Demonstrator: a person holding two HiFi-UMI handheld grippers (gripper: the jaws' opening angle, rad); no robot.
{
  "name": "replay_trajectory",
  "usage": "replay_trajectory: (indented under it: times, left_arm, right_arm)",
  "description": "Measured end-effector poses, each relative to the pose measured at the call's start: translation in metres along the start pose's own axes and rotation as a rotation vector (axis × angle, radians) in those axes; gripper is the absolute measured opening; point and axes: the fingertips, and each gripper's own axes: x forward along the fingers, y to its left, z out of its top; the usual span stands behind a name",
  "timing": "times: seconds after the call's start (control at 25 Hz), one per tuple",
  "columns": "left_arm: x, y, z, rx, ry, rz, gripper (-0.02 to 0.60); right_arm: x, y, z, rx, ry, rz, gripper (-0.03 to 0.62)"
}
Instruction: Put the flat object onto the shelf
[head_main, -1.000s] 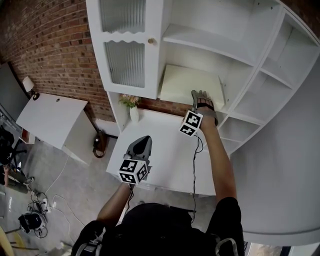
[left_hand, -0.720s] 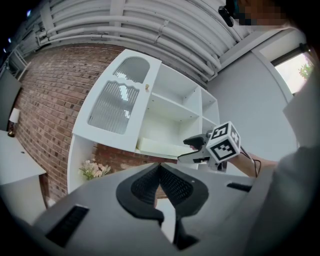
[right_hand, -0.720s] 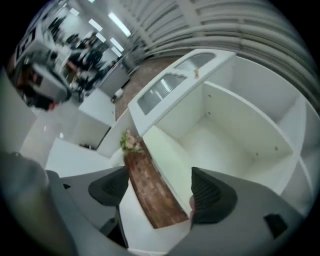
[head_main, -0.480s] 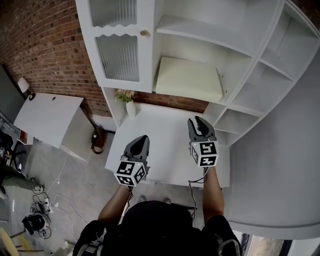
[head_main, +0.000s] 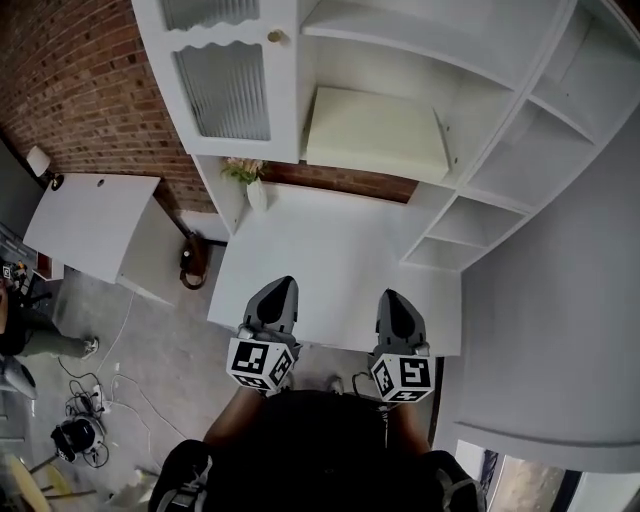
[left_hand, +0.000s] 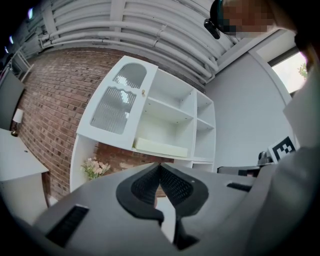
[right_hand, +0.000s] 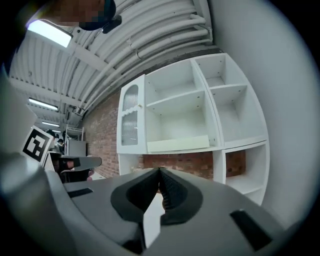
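The flat object (head_main: 375, 135), a pale cream board, lies flat on the lower shelf of the white cabinet (head_main: 480, 150); it shows too in the left gripper view (left_hand: 160, 147) and the right gripper view (right_hand: 177, 144). Both grippers hover over the near edge of the white table (head_main: 330, 260), far from the board. My left gripper (head_main: 283, 290) is shut and empty, its pads (left_hand: 170, 185) meeting at the tip. My right gripper (head_main: 392, 298) has just been closing and is now shut, with nothing between its pads (right_hand: 167, 192).
A small vase of flowers (head_main: 250, 180) stands at the table's back left, under the cabinet's ribbed glass door (head_main: 225, 85). A second white table (head_main: 90, 215) is at the left by the brick wall. Cables lie on the floor (head_main: 80, 410). A grey wall (head_main: 560, 330) is at right.
My right gripper drew back from the shelf to the table's near edge, rolled upright and closed, leaving the board on the shelf. The left gripper drifted back a little.
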Motion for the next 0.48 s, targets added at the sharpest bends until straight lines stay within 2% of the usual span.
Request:
replay_trajectory:
  times: [0.28,0.48]
  left_arm:
    - [-0.005,-0.008,-0.012,-0.008,0.018,-0.005,0.009]
    - [-0.007,-0.008,-0.012,-0.008,0.013,0.002,0.009]
  right_arm:
    - [-0.014,0.002,-0.015,0.016,0.012,-0.008,0.025]
    - [-0.017,0.005,-0.018,0.012,0.023,0.021,0.025]
